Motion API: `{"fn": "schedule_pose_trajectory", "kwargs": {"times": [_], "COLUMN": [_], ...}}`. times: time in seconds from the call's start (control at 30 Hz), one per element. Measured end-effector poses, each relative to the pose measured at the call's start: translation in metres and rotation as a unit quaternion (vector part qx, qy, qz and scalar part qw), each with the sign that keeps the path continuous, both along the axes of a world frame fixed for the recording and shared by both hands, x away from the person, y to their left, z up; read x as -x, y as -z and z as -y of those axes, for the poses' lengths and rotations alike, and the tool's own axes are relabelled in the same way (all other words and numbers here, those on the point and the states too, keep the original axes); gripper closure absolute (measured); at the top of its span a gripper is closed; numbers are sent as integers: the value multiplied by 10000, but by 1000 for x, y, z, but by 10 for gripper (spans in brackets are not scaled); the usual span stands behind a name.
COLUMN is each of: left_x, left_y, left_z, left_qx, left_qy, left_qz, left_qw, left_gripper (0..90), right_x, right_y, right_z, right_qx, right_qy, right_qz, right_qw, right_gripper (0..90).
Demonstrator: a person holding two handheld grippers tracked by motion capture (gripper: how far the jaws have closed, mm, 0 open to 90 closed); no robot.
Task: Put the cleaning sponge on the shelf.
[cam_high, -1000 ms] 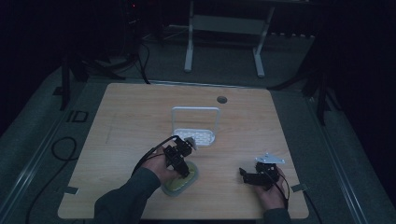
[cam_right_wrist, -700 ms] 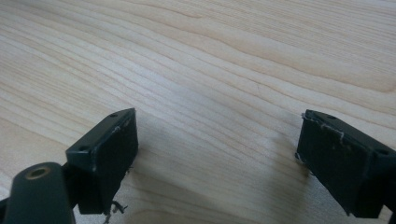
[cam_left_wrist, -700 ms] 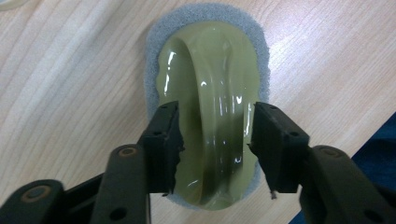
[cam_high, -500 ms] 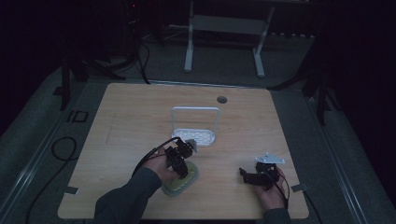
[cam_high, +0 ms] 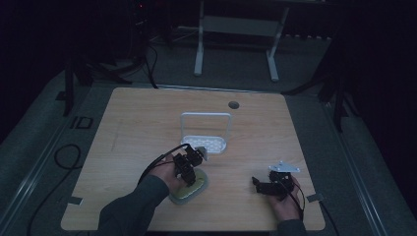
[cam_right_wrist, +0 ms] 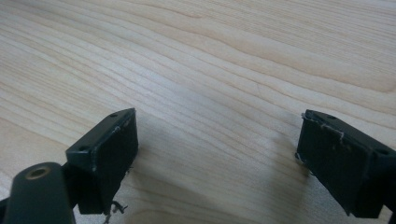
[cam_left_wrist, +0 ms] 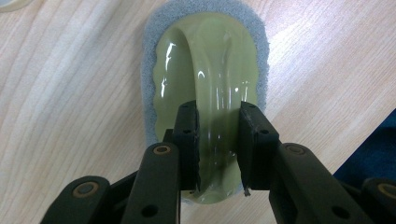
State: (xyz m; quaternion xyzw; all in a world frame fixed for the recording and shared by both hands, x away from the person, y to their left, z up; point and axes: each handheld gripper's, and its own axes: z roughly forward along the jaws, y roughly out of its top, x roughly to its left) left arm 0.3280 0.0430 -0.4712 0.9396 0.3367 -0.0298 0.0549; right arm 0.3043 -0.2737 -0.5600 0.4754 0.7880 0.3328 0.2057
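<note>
Nothing has shifted since the earlier frames: table (cam_high: 147, 123), then scrubber (cam_left_wrist: 205, 74), then grippers.
Left gripper (cam_left_wrist: 218, 140) pinches the scrubber's glossy handle near the table's front edge; right gripper (cam_right_wrist: 217, 154) rests spread. Risk: the slick handle may slip if lifted abruptly.

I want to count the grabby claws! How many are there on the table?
2. The left gripper is near the front, clamped on the green scrubber. The right gripper rests open at the front right of the table, holding nothing.
</note>
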Motion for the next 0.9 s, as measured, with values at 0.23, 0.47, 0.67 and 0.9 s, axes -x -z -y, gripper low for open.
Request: {"fn": "schedule_pose_trajectory", "kwargs": {"times": [0.23,0.47,0.67,0.9], "left_x": [-1,-4,-6,-10], "left_y": [-3,-9,-14,-20], "left_z": [-1,-2,-3,-6], "left_qx": [33,43,126,138], "left_qy": [35,112,163,249], "left_qz": [26,98,86,139], "left_qw": [10000,9999,9998,9995], "left_gripper": [717,717,717,717], "right_x": [0,0,0,0], "right_y": [0,0,0,0], "right_z": [0,0,0,0], "right_qx": [-1,-1,3,5], "right_qy": [0,-1,-5,-6], "right_qz": [-1,2,8,6], "right_qw": [10000,10000,10000,10000], "right_gripper": [121,120,121,120]}}
